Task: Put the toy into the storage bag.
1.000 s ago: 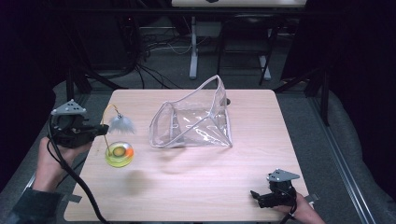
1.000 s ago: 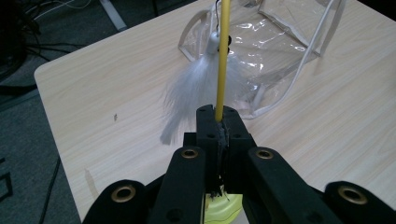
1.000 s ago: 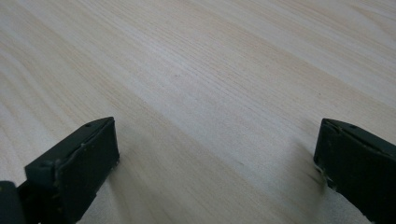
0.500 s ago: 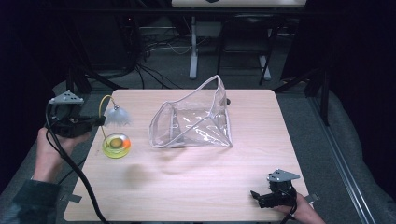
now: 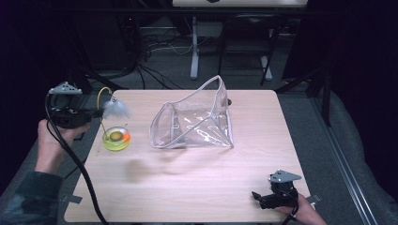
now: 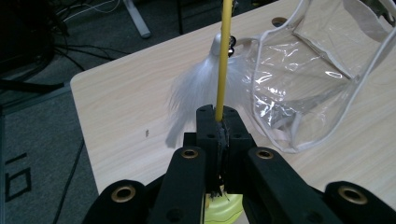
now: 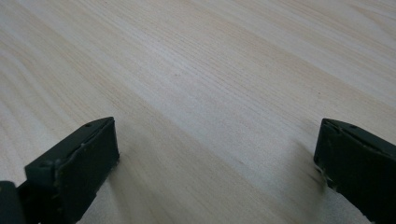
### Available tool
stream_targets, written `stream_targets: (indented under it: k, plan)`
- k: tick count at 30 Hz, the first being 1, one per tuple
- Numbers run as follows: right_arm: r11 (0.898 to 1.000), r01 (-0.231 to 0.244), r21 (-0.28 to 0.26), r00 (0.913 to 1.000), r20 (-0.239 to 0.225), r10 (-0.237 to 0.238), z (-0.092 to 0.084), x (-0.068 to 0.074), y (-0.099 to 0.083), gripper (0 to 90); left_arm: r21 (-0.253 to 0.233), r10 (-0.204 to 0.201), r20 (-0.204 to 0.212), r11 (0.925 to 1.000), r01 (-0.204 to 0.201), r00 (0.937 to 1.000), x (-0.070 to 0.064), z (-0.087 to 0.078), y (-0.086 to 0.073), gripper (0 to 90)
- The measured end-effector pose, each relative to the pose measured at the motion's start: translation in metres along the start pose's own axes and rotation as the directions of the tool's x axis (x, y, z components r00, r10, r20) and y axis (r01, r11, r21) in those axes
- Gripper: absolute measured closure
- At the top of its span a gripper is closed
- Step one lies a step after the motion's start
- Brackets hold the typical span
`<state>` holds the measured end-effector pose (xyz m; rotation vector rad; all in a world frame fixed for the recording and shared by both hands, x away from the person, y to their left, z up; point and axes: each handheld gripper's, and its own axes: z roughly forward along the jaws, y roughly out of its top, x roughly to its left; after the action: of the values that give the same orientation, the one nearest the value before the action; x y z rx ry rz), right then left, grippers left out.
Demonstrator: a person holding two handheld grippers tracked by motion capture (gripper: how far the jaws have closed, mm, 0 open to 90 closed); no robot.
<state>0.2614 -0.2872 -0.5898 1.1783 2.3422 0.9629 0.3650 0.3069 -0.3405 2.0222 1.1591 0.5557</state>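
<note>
The left claw (image 6: 219,123) is closed on a thin yellow wire stem (image 6: 225,56), and the jaws press it from both sides. This stem rises from the claw and carries a white fluffy feather tuft (image 6: 198,88) at its far end. In the high view, the left claw (image 5: 94,112) is at the left edge of the light wooden bench (image 5: 187,187), above it, and the feather tuft (image 5: 116,108) hangs in the air over a small round yellow-green dish (image 5: 116,138). A large clear plastic pouch with white piping (image 5: 195,119) stands in the middle of the bench, just beside the dish.

The right claw (image 7: 215,154) is open, with its jaws wide apart over bare wood. In the high view it (image 5: 257,197) rests at the near right corner, well apart from the pouch.
</note>
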Motion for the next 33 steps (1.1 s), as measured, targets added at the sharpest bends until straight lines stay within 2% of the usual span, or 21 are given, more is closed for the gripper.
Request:
stream_targets:
  k: [5,12,23,28,33]
  plan:
    - [1.0,0.0,0.0,1.0,0.0,0.0,0.0,0.0,0.0,0.0,-0.008,-0.029,-0.012,0.9995,0.029,0.9995,0.012,0.005,0.001,88.5]
    - [1.0,0.0,0.0,1.0,-0.001,0.0,0.0,0.0,0.0,0.0,0.005,-0.023,-0.033,0.9997,0.023,0.9992,0.018,0.009,0.005,88.5]
    - [1.0,-0.001,0.002,1.0,-0.001,0.001,0.0,0.0,0.0,0.0,-0.014,-0.035,-0.029,0.9993,0.035,0.999,0.029,0.021,0.019,88.5]
    - [1.0,-0.001,0.002,1.0,-0.001,0.001,0.0,0.0,0.0,0.0,-0.004,-0.049,-0.026,0.9988,0.049,0.9984,0.033,0.026,0.023,88.4]
    - [1.0,0.0,0.0,1.0,-0.001,0.0,0.0,0.0,0.0,0.0,-0.015,-0.061,-0.027,0.998,0.061,0.9977,0.036,0.03,0.03,88.4]
